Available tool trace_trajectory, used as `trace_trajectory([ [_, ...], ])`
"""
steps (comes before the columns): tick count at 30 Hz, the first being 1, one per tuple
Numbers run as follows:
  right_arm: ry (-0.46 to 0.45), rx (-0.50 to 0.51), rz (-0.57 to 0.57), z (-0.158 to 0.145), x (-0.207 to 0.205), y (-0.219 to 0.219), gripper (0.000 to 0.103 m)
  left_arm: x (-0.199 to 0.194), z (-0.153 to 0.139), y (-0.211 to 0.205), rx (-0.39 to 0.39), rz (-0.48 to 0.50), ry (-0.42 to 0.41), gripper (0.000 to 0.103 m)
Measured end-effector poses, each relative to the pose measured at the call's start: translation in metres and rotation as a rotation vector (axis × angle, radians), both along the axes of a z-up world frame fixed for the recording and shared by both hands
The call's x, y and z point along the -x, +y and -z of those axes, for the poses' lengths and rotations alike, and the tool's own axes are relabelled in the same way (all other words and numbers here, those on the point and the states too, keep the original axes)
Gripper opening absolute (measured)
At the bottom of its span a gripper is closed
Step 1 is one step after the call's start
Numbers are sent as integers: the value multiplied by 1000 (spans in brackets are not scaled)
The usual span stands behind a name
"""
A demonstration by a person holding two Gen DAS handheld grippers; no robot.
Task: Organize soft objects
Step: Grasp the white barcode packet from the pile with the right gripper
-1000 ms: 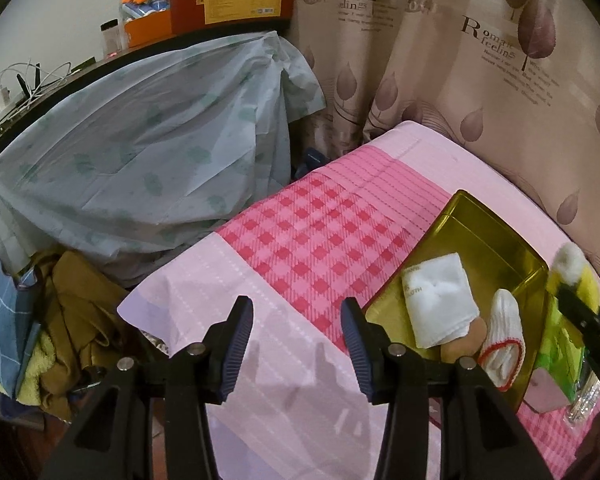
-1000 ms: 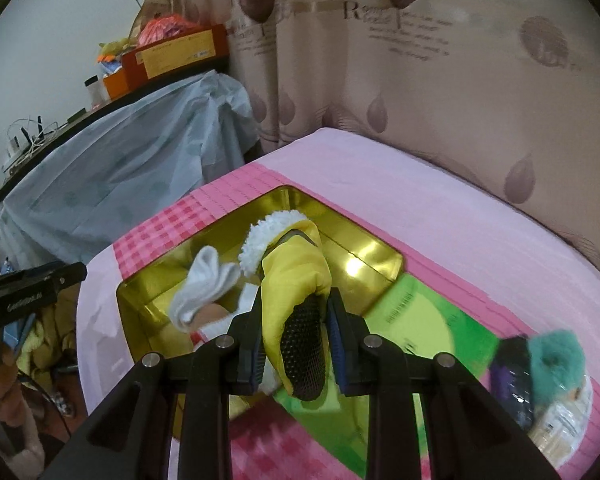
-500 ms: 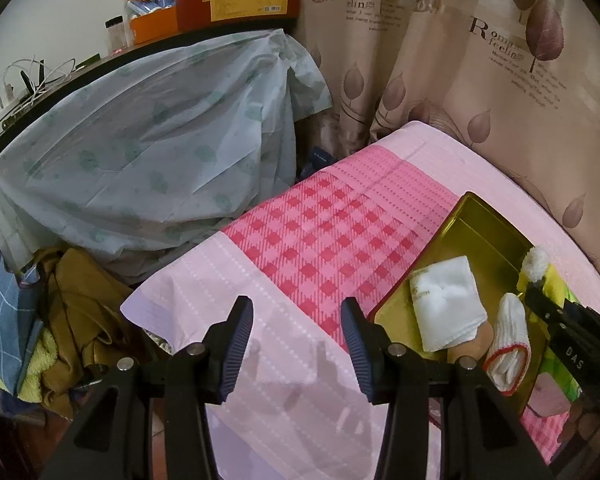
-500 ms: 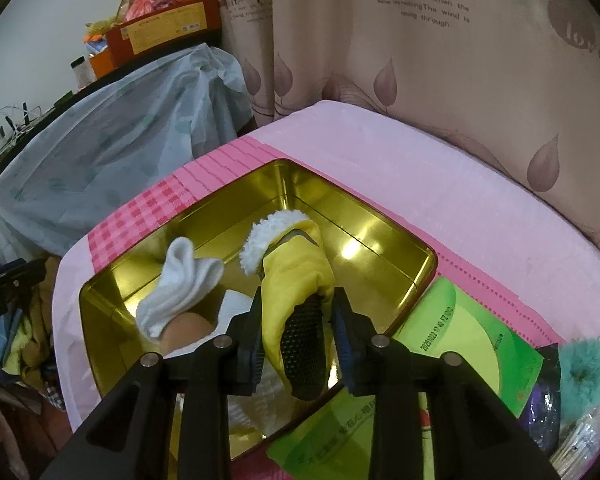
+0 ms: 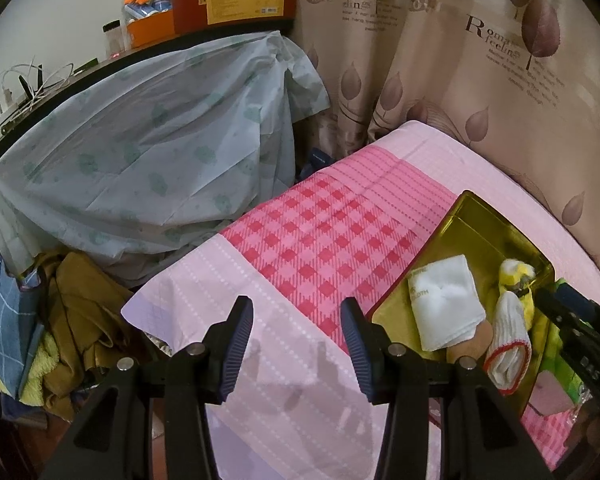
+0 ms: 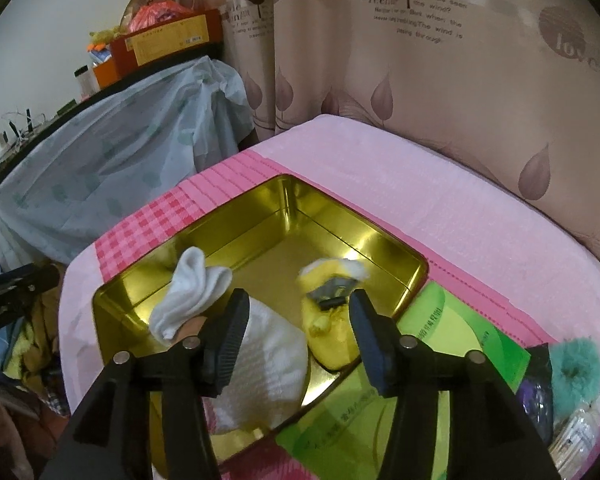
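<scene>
Right tool (image 6: 296, 340) jaws opening – yellow glove (image 6: 330, 312) dropping free between them into gold tin (image 6: 380, 236) on the bench, beside white sock (image 6: 188, 296) and cloth (image 6: 272, 364). Teal fluffy item (image 6: 576, 372) left outside. Both tools angled down; left tool (image 5: 296, 348) wide, empty.

Leaf-print curtain (image 6: 440, 92) behind pink-covered table (image 5: 320, 240).

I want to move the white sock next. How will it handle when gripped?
The white sock lies crumpled and folded over in the gold tin, so probably floppy. It looks thin, likely light. Its knit texture suggests little slipping.
</scene>
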State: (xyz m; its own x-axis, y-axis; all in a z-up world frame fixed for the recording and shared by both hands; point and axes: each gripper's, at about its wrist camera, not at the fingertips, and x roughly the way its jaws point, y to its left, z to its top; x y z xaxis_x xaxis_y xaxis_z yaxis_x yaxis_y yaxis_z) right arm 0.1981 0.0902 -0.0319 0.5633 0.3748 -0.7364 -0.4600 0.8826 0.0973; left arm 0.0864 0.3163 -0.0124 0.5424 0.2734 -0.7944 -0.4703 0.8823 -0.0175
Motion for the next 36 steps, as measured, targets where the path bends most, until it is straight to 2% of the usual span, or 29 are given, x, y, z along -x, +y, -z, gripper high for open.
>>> trace_trajectory([
  [7, -36, -26, 6, -10, 32, -27, 51, -1, -1, -4, -20, 11, 3, 47],
  [12, -48, -27, 43, -12, 55, -64, 51, -1, -1, -7, -35, 20, 5, 47],
  [19, -52, -25, 185, -10, 71, -142, 51, -1, -3, -14, -63, 38, -1, 47],
  [28, -50, 5, 437, -6, 74, -270, 51, -1, -3, -20, -88, 58, 1, 47],
  [31, -30, 11, 488, 2, 70, -299, 51, -1, -3, -24, -100, 73, -2, 47],
  [36, 23, 1, 528, 25, 61, -323, 51, -3, -5, -33, -121, 117, -5, 47],
])
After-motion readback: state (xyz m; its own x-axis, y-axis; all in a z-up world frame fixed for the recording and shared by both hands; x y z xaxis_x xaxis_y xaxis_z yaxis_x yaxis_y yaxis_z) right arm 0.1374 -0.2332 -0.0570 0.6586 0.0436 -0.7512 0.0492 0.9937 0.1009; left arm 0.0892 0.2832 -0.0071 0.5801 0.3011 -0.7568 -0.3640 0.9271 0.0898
